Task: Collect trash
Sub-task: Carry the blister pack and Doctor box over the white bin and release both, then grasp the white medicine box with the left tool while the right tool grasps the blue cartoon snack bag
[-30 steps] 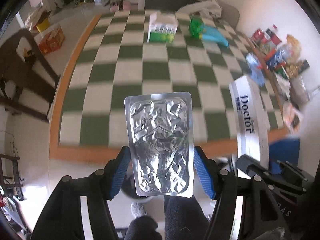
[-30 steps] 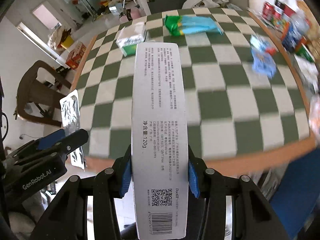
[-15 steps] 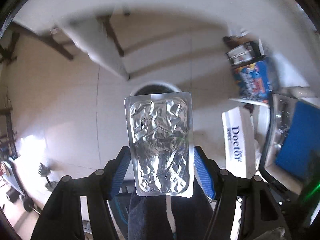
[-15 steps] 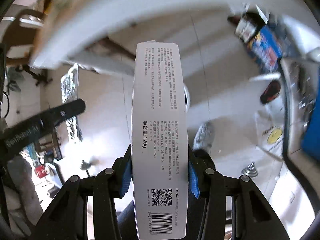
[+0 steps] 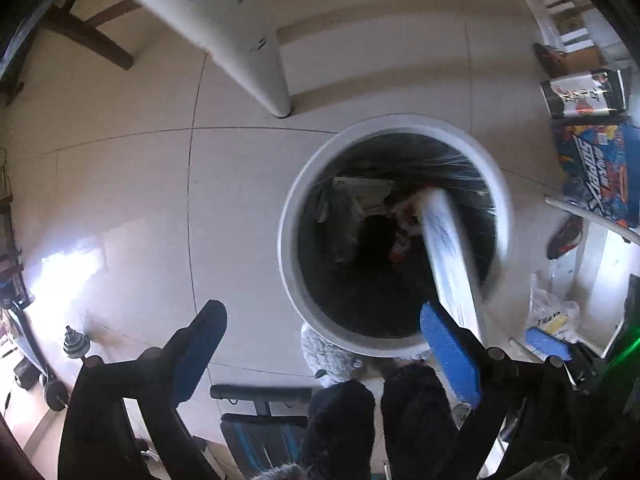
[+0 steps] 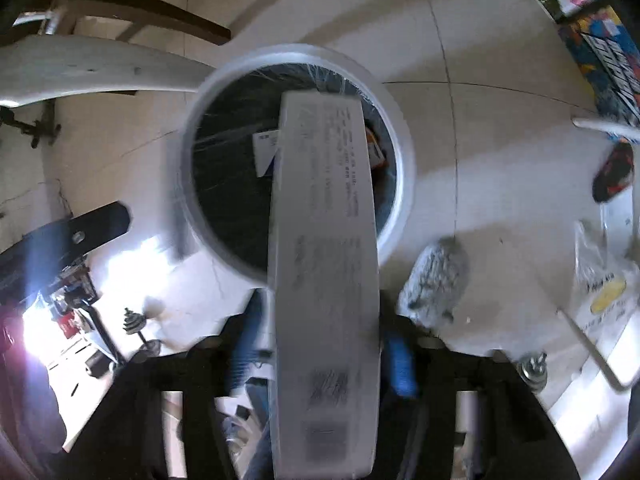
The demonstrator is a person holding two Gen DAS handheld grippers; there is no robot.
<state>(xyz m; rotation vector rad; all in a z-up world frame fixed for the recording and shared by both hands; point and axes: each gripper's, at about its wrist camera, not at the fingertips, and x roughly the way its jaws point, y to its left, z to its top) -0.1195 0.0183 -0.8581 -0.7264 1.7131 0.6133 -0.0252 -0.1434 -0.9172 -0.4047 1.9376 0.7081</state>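
Over the white trash bin [image 5: 294,216], the left gripper [image 5: 326,354], no longer clutching the foil pack, gapes wide and empty, while the right gripper [image 6: 322,350] still clamps the long white box [image 6: 324,264], tip above the bin's mouth.

Sunlit tile floor [image 5: 132,208], table leg [image 5: 240,40]
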